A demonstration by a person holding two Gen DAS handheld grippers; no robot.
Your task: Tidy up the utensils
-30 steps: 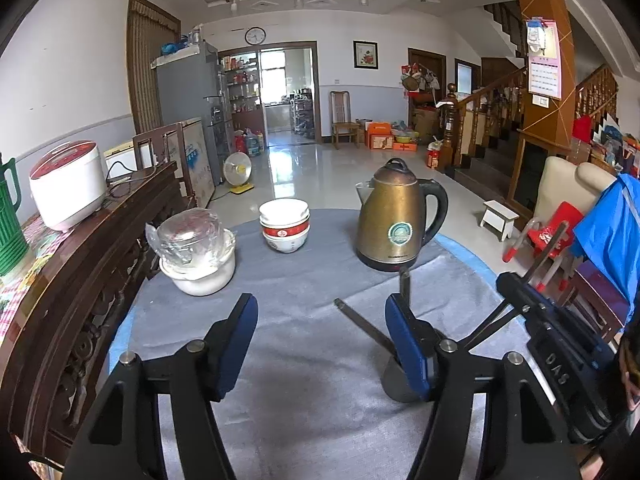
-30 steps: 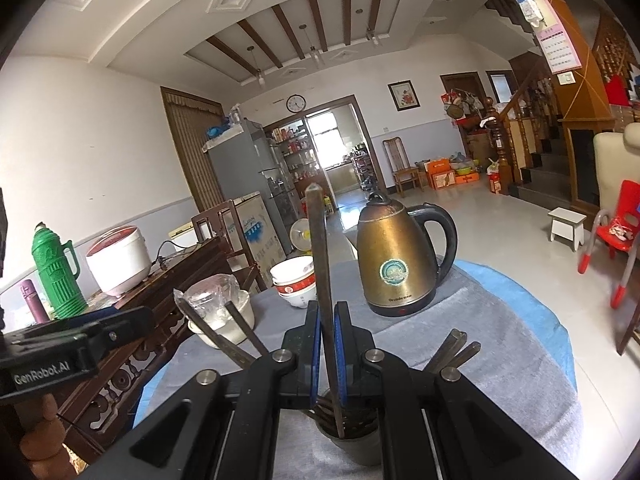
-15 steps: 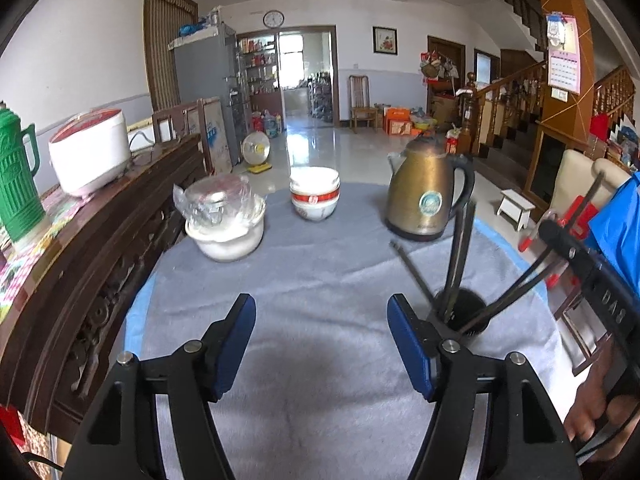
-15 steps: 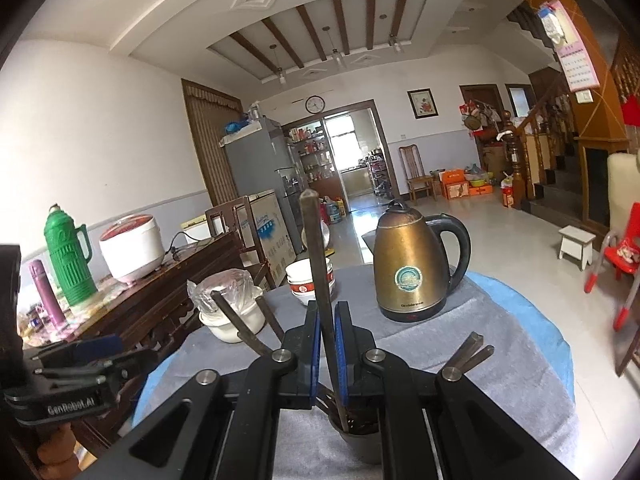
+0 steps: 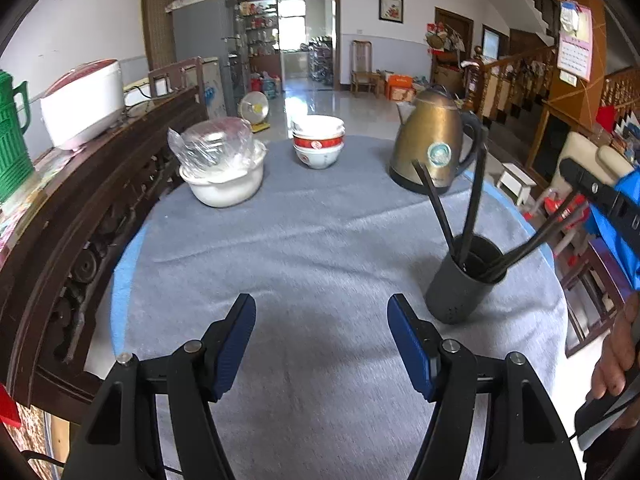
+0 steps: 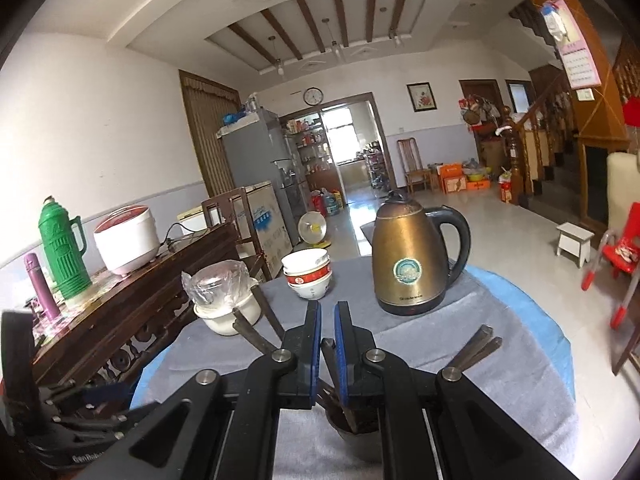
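While chopsticks (image 5: pixel 434 196) stand in cup (image 5: pixel 460 288) under closed, empty right tool (image 6: pixel 327 320), left tool (image 5: pixel 321 344) gapes empty; desk (image 5: pixel 304 248) shows no loose utensils.

L gripper (image 5: pixel 321 344) dropped and tilted down toward desk (image 5: pixel 320 240); holder (image 5: pixel 464 280) now fully in its view. In R gripper (image 6: pixel 327 344), the tall utensil no longer sticks up above the pads; only a short end (image 6: pixel 329 354) shows between them.
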